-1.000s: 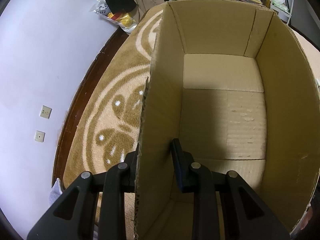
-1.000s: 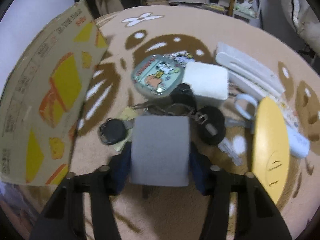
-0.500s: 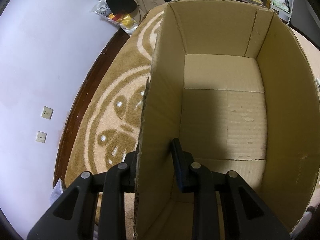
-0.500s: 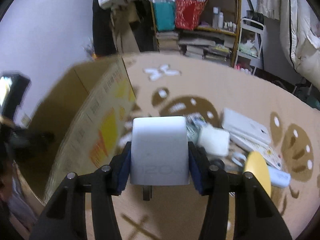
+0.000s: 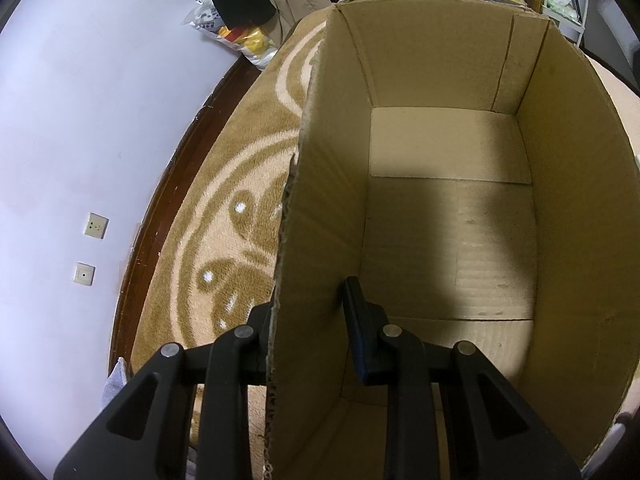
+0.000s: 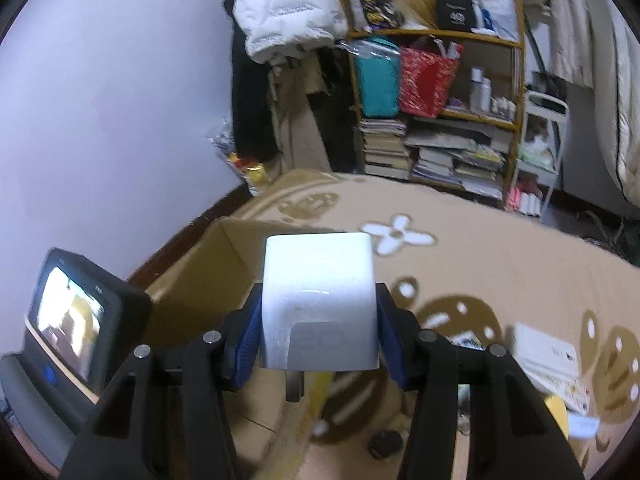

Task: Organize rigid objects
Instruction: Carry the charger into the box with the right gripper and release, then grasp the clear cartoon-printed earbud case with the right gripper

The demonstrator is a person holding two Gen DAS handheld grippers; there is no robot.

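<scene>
Right gripper (image 6: pixel 318 334) is clamping the white charger block (image 6: pixel 318 304) by its two sides, jaws part-open around it, holding it up in the air near the cardboard box (image 5: pixel 452 240). Left gripper (image 5: pixel 310 332) is pinching the box's near wall, jaws almost closed on the cardboard. Risk: the block's smooth sides are giving little friction, so a tilt could be slipping it out short of the box, onto the carpet (image 6: pixel 500 264).

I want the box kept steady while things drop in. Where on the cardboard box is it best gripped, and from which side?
Grip the cardboard box by the top edge of a side wall, coming down from above: it is open-topped with thin upright walls, so one finger goes inside, one outside. The left gripper is clamped on the near left wall this way.
</scene>
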